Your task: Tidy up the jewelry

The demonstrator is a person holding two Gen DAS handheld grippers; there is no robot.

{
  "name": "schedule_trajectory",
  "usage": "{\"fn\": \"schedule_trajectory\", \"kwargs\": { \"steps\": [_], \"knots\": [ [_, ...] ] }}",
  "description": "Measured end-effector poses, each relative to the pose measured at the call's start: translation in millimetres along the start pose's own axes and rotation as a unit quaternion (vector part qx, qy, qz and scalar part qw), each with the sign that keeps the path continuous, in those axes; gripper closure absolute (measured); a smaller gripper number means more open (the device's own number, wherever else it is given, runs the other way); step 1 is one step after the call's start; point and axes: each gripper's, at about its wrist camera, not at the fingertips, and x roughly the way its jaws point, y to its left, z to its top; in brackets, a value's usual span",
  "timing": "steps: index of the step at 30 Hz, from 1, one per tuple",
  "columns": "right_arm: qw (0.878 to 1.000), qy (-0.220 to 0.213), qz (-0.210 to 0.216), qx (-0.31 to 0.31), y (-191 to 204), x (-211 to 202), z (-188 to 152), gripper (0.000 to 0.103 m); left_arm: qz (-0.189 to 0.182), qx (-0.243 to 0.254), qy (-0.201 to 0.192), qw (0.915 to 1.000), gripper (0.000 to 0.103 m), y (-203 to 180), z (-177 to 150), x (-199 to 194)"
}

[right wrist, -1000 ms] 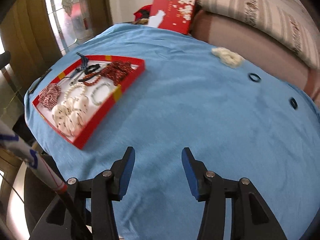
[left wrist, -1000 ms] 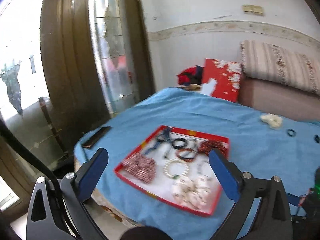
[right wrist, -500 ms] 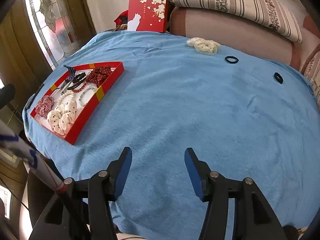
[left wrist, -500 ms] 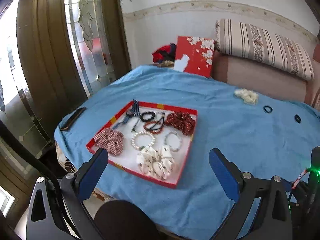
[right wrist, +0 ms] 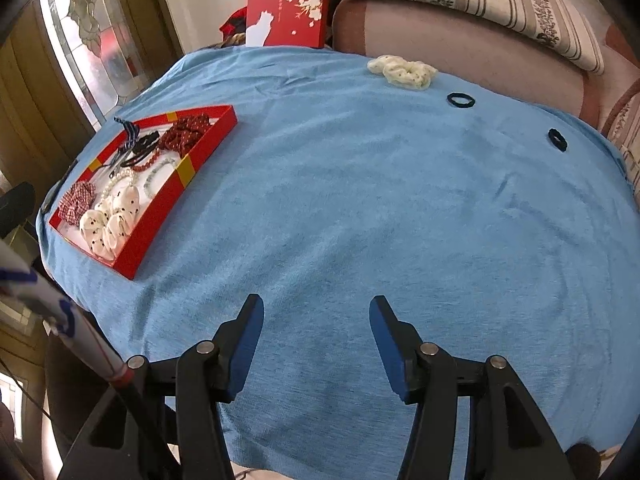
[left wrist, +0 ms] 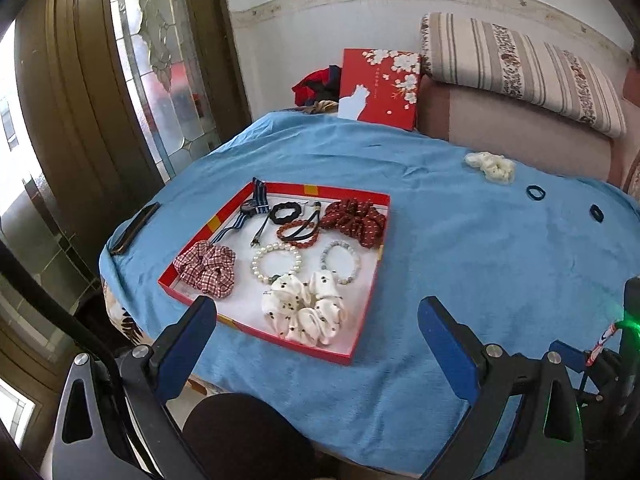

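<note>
From the left wrist we see our left gripper point(left wrist: 316, 312) tilted down at the near edge of the table, its blue-padded jaws spread wide and bare. Between them lies the red tray point(left wrist: 366, 322), a shallow square card box with a white floor. Only here can we read its contents: a plaid scrunchie point(left wrist: 206, 266), a white dotted scrunchie point(left wrist: 306, 310), a dark red scrunchie point(left wrist: 356, 222), a pearl bracelet point(left wrist: 276, 262), a pale bead bracelet point(left wrist: 340, 260), a black hair tie point(left wrist: 286, 213) and a striped ribbon point(left wrist: 260, 194). A dark flat phone point(left wrist: 134, 228) rests on the cloth's left edge.

From the right wrist our right gripper point(right wrist: 316, 334) points steeply down over bare blue cloth point(right wrist: 360, 200), soft and napped, with its jaws parted and nothing between them. The tray sits well off to the left. This view shows best what lies loose outside it: a cream scrunchie point(right wrist: 402, 69) and two small black ties point(right wrist: 461, 99) point(right wrist: 557, 139) near the far edge, by the sofa point(right wrist: 440, 26), and a red floral box point(right wrist: 288, 8) standing upright behind
</note>
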Motion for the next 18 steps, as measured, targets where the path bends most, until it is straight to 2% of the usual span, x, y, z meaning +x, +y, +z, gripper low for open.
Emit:
{"fn": "schedule_trajectory", "kwargs": {
  "steps": [7,12,14,18],
  "knots": [
    [0.999,0.014,0.023,-0.023,25,20,28,0.044,0.023,-0.051,0.017,0.9983,0.003,53,1,26],
    [0.996,0.01,0.093,-0.003,44,39,73,0.043,0.044,-0.081,0.037,0.9951,0.003,90,-8,44],
    [0.993,0.014,0.116,-0.007,60,53,94,0.039,0.046,-0.092,0.043,0.9938,0.003,100,-9,49],
    [0.994,0.03,0.101,-0.033,96,85,117,0.039,0.047,-0.109,0.053,0.9915,0.003,114,-12,55]
  ]
}}
